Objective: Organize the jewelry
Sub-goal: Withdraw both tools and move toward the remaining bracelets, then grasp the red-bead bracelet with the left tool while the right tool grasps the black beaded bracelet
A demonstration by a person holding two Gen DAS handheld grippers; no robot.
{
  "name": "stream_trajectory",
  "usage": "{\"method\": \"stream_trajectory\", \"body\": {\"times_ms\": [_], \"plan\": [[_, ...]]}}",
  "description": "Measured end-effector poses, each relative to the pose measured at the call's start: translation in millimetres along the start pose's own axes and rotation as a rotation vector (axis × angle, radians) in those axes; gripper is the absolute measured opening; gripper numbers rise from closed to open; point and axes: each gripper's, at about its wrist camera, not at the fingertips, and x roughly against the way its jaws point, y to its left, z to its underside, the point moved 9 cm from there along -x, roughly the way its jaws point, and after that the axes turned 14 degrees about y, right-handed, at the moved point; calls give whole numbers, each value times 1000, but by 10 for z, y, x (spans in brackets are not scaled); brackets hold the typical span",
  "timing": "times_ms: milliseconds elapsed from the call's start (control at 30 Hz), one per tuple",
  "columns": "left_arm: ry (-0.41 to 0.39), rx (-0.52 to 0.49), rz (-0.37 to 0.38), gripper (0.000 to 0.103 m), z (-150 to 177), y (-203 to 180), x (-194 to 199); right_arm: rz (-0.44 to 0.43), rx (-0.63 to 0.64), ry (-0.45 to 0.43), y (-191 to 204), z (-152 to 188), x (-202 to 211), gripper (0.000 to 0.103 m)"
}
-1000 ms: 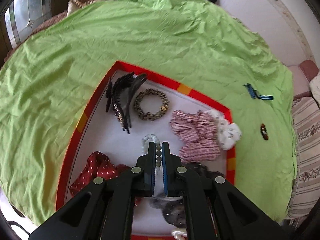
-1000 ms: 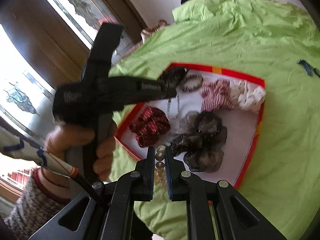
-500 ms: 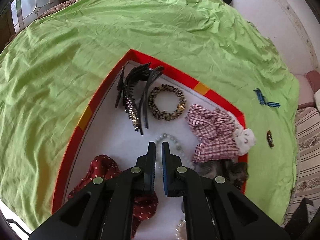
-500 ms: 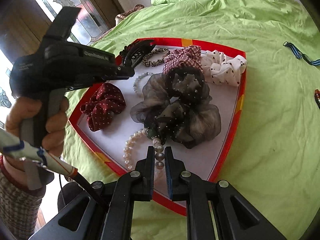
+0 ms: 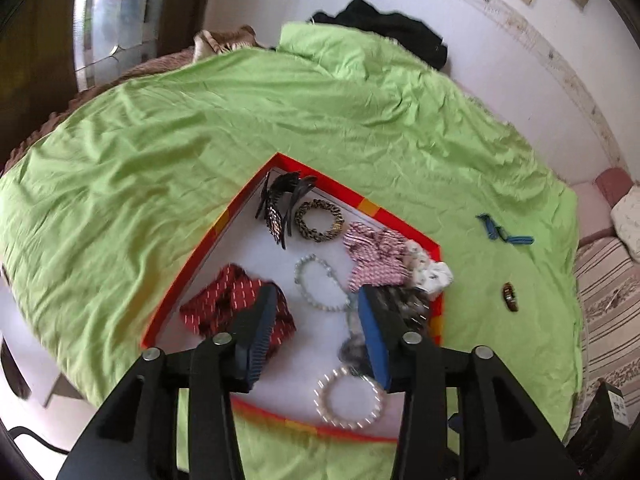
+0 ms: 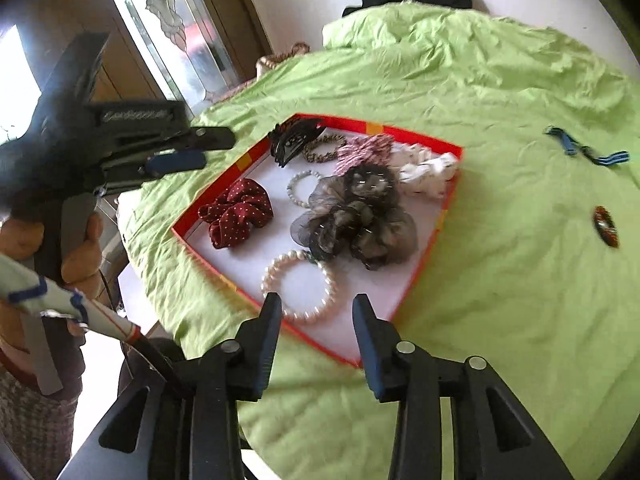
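A red-rimmed white tray [image 5: 394, 220] [image 6: 424, 258] lies on the green bedspread. A white pearl bracelet [image 6: 298, 286] [image 5: 347, 396] lies at its near edge and a pale green bead bracelet [image 5: 320, 282] [image 6: 300, 188] in the middle. My left gripper [image 5: 316, 300] is open and empty above the tray; it also shows in the right wrist view [image 6: 192, 148]. My right gripper [image 6: 316, 300] is open and empty just above the pearl bracelet.
The tray also holds a red dotted scrunchie [image 6: 238, 214], a grey scrunchie [image 6: 356, 216], a pink checked one [image 5: 372, 258], a white one [image 6: 426, 168], black clips [image 5: 280, 204] and a leopard band [image 5: 320, 220]. A blue strap [image 6: 588, 150] and a brown clip [image 6: 606, 226] lie on the bedspread at the right.
Both grippers have opened and drawn back. The pearl bracelet has left the right gripper and the bead bracelet the left gripper; both now lie in the tray.
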Motion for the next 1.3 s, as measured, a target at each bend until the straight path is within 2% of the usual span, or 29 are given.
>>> {"method": "stream_trajectory", "body": {"times_ms": [133,267,433,600,767,833,933,1067,1167,1267,1300], "plan": [[-45,-17,-9,49,244,-160,172,42,-37,-25,-226,248,182,41],[-61,-97,-69,49,503,-446,257,51,-135,-35,-545,559,305,41],[-66,-205,-100,50,771,-855,277,78,-242,-48,-944,892,444,41],[-22,-300,-62,52,1060,-1278,184,105,-351,-79,-1374,1131,621,41],[37,-355,-57,52,1213,-1562,-17,134,-439,-109,-1772,1323,757,41],[69,-365,-40,52,1214,-1694,-113,144,-472,-118,-1937,1377,790,41],[118,-388,27,52,1133,-2056,-289,167,-518,-137,-2234,1415,842,41],[172,-413,99,52,889,-2645,-689,190,-554,-169,-2599,1349,907,41],[210,-408,119,51,669,-2981,-1095,208,-578,-192,-2884,1231,929,41],[270,-373,155,37,472,-3268,-1557,208,-606,-210,-3160,1126,918,41],[283,-360,157,35,433,-3315,-1669,201,-616,-218,-3239,1105,913,41]]}}
